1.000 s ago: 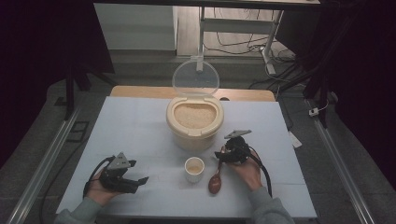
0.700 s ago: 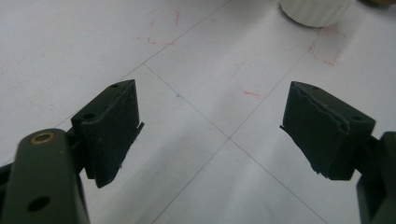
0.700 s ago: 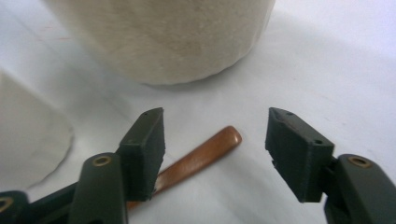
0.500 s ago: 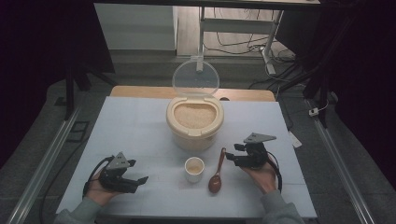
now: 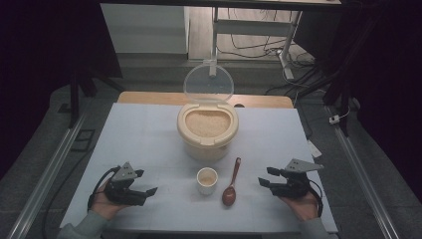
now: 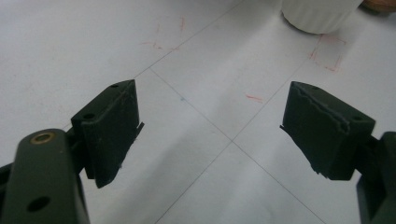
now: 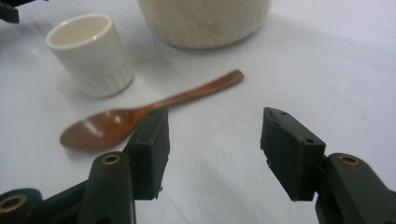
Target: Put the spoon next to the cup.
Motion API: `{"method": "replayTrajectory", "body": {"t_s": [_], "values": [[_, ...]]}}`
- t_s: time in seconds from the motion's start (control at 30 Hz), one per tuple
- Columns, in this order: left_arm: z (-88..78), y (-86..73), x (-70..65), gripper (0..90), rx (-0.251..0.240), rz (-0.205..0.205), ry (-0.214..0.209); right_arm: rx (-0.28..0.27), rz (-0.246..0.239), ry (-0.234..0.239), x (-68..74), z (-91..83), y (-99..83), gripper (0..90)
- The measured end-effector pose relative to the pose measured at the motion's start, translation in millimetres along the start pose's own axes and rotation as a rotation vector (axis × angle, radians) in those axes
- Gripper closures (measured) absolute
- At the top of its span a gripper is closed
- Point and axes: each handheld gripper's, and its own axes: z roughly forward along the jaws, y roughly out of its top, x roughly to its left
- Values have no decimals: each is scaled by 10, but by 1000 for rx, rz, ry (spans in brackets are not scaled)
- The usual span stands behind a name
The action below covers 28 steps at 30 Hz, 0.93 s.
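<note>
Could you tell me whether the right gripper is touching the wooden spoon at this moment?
Apart. The high view shows bare table between the right gripper and the wooden spoon; the right gripper view shows its open jaws holding nothing.

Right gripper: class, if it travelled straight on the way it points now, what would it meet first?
Probably the wooden spoon, lying on the table just beyond the open right gripper, with the small white cup behind it. Depth is hard to judge, so it might pass over the handle.
</note>
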Motion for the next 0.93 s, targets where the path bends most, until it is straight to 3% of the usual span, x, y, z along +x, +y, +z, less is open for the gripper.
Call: {"method": "replayTrajectory", "body": {"t_s": [0.23, 0.93], "values": [[-10, -2, 2, 184, -10, -5, 8, 12, -22, -35, -24, -37, -75, 425], [-10, -2, 5, 183, -15, -3, 9, 13, -49, -36, -1, -15, -61, 426]]}}
